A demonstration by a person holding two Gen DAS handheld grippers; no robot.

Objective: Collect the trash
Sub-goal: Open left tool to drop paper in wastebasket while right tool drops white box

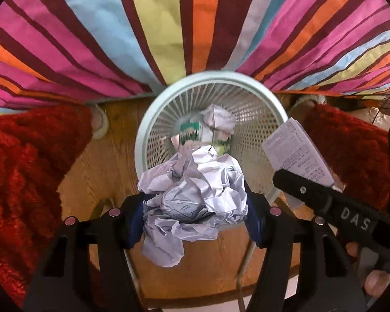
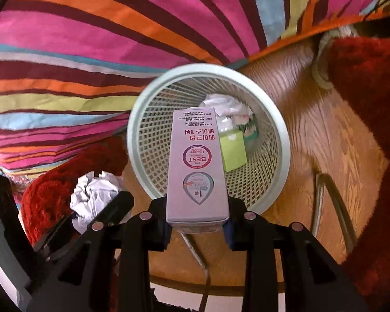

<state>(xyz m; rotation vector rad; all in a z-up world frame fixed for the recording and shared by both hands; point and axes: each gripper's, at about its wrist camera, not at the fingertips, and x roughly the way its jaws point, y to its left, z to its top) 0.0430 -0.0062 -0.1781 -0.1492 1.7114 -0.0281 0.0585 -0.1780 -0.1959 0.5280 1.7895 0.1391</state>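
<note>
The left tongs [image 1: 195,215] are pointing down toward the mouth of the wire basket [image 1: 153,119], clamping a crumpled paper wad [image 1: 195,192] between blue pads; the right tongs [image 2: 197,226] are angling in from 4 o'clock in the left view, gripping a pale carton box [image 2: 197,171] by its near end, so that its far end is reaching over the basket rim [image 2: 283,140]; in the right view the left tongs and their wad [image 2: 93,195] are sitting at 8 o'clock, just beside the basket.

The basket is standing on a wooden floor [image 1: 85,182] against a striped cloth [image 1: 117,26] hanging across 12 o'clock; red fuzzy fabric [image 1: 18,171] is flanking it at 9 and 3 o'clock; thin metal legs [image 2: 332,202] are crossing the floor at 4 o'clock in the right view.

Inside the basket, a white paper ball [image 1: 218,119], a green-printed wrapper [image 1: 192,132] and a lime-green box [image 2: 232,153] are lying together; the held carton is showing upside-down pink print and a round "BEST" badge; the held wad is looking greyish-white, heavily creased, with faint printing.
</note>
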